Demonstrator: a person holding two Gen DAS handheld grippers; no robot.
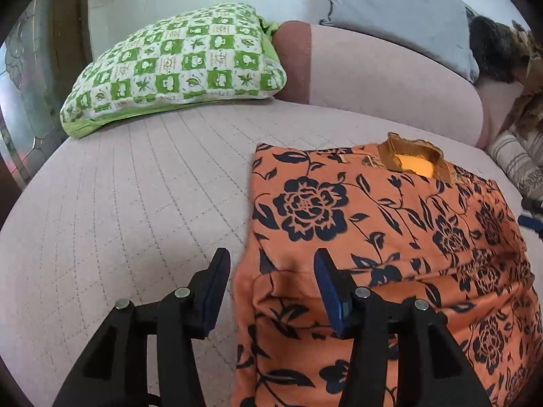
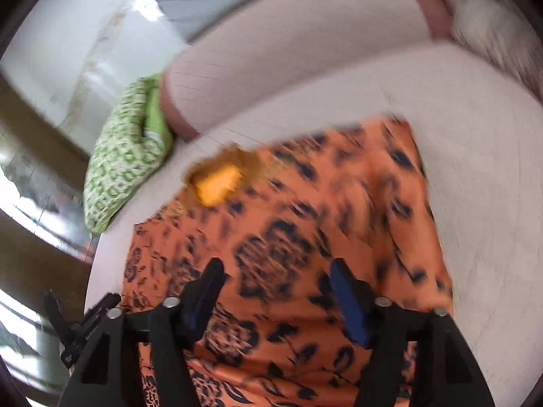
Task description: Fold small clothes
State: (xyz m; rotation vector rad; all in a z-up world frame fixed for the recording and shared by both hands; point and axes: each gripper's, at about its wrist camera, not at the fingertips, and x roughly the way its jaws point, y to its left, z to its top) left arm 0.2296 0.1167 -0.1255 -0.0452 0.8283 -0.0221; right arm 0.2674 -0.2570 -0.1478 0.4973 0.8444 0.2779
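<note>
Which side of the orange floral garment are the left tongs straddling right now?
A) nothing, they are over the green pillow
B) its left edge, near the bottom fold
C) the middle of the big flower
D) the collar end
B: the left tongs stand open over the orange floral garment, one finger over bare sofa cover, the other over cloth.

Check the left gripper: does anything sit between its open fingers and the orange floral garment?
Nothing visible does. The left gripper hangs open right at the near-left edge of the orange floral garment, with only bare sofa cover beside it.

The right wrist view is smeared by motion, so the flower print on the orange garment [image 2: 305,237] is unreadable there. In the left wrist view, the garment's near end runs off the bottom edge, and the dark furry heap [image 1: 492,51] stays unidentifiable.
</note>
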